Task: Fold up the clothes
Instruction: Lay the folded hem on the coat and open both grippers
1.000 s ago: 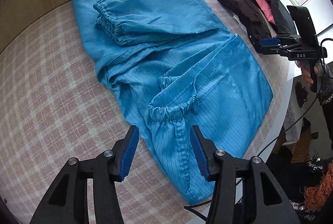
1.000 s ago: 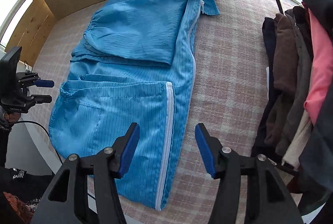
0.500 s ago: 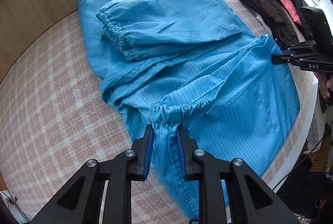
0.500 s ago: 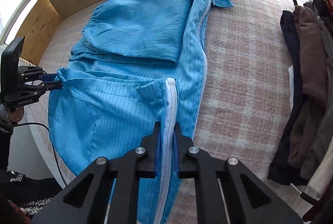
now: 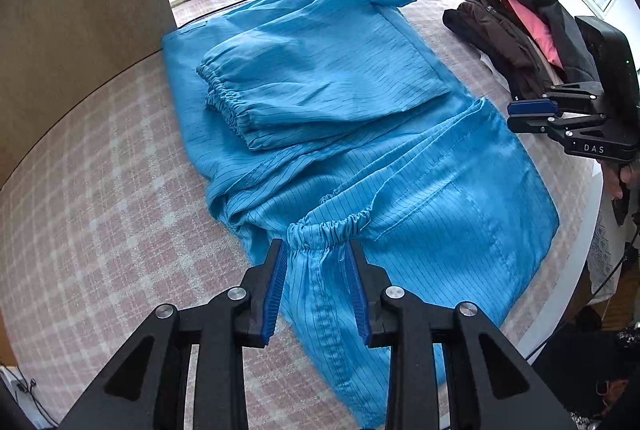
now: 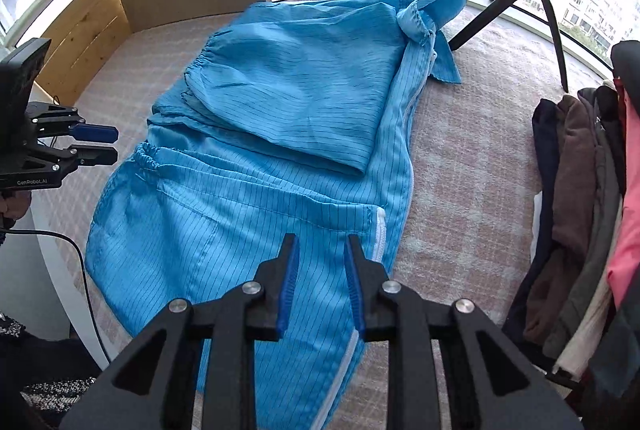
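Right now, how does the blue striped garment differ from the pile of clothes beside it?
The blue striped garment lies spread out; the pile of clothes is heaped in layers. The garment is bright blue; the pile mixes black, brown and pink. Both rest on the checked cloth.

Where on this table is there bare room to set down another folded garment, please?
Free: the checked table between the wooden panel and the blue garment, and a narrower strip between the garment and the clothes pile. Crowded: the middle, under the garment, and the pile's side.
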